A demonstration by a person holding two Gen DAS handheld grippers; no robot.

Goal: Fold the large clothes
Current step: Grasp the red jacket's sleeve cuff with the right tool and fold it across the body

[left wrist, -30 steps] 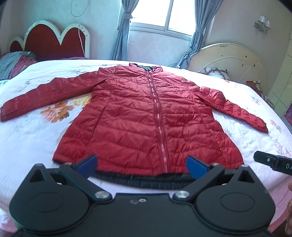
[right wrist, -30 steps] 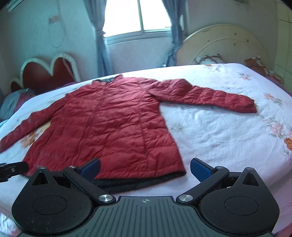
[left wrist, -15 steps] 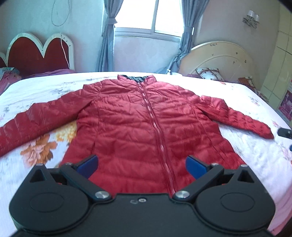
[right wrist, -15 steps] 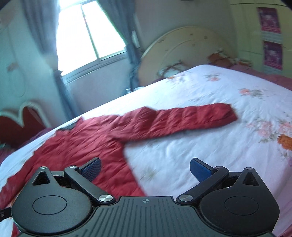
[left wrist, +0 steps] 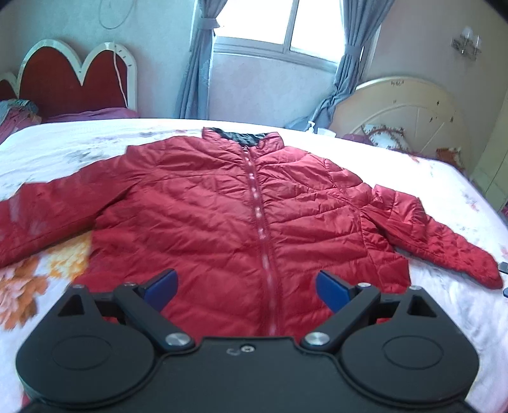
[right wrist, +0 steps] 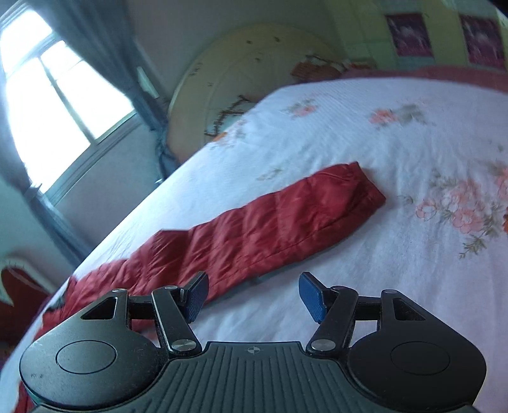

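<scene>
My left gripper (left wrist: 246, 287) points forward and down over the lower front of the red jacket (left wrist: 222, 222), just left of its zipper (left wrist: 258, 222). Its blue fingers (left wrist: 162, 286) stand wide apart, and they have just been closing a little; they hold nothing, and only the jacket's quilted front shows in the gap between them. Whether the tips touch the cloth I cannot tell from this view.

My right gripper (right wrist: 252, 295) is tilted downward too, and it is rolled to one side (the bed looks strongly slanted in its camera). Its jaws have just been closing and are now at a middle opening, still apart, with nothing clamped. Between them I see only the white flowered bedsheet (right wrist: 349, 133). The left blue pad (right wrist: 197, 295) sits in front of the lower edge of the jacket's right sleeve (right wrist: 270, 228); if it really touches the sleeve, I cannot say.

The jacket lies flat and zipped on the bed (left wrist: 79, 149), front side up, with the dark collar (left wrist: 243, 137) toward the window (left wrist: 285, 28) and both sleeves spread out to the sides. The right sleeve runs out to its cuff (right wrist: 365, 190), which rests on the sheet beyond the right gripper. In the left camera a small dark piece, cut off at the right edge near that cuff, can be seen, too little of it to name.
</scene>
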